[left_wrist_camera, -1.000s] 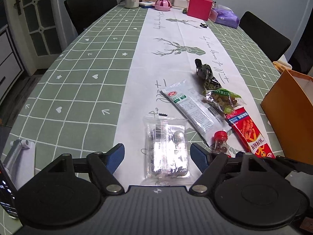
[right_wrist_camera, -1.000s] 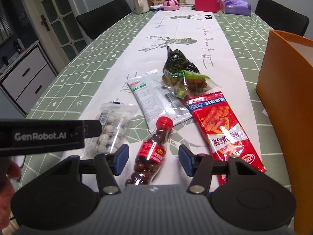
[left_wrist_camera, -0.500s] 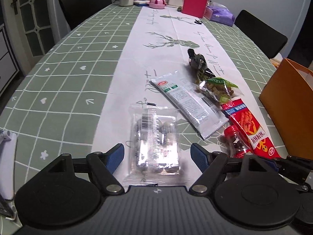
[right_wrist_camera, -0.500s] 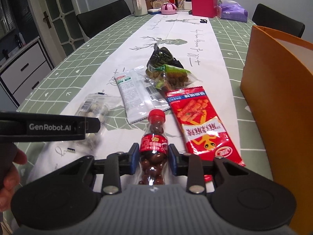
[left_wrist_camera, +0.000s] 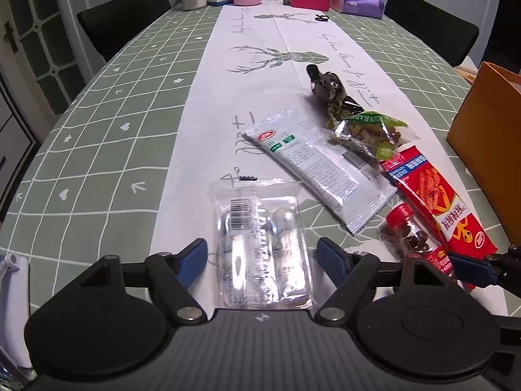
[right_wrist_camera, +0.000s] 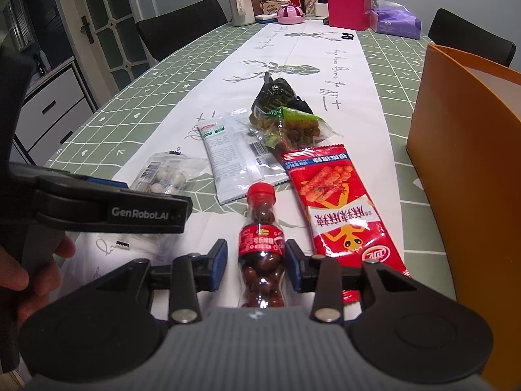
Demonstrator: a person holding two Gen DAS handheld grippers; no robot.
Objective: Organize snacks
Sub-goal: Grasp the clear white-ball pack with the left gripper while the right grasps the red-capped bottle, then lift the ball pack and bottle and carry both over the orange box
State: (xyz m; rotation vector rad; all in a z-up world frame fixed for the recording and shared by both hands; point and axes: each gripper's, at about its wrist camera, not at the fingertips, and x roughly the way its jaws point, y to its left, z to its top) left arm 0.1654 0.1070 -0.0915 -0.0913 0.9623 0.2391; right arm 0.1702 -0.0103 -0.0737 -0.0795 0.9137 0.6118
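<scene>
A clear bag of white balls point(left_wrist_camera: 257, 228) lies flat on the white runner between the fingers of my left gripper point(left_wrist_camera: 262, 254). Its jaws are closing, with gaps on both sides of the bag. A small red-capped bottle of chocolate balls point(right_wrist_camera: 259, 215) lies with its cap pointing away, between the fingers of my right gripper point(right_wrist_camera: 257, 259). Those jaws are opening, and a gap shows on the bottle's left side. Beyond lie a long white packet point(right_wrist_camera: 231, 159), a green nut packet point(right_wrist_camera: 293, 127), a dark packet point(right_wrist_camera: 276, 93) and a red snack packet point(right_wrist_camera: 338, 202).
An open orange paper bag point(right_wrist_camera: 462, 163) stands on the right, close to the red packet. In the right wrist view a person's hand point(right_wrist_camera: 32, 260) holds the left gripper's body. A pink box point(right_wrist_camera: 348, 9), bottles and jars crowd the table's far end. Black chairs point(left_wrist_camera: 123, 19) stand around it.
My left gripper sank closer over the clear bag and its jaws narrowed a little. My right gripper closed onto the bottle, then its jaws eased apart.
</scene>
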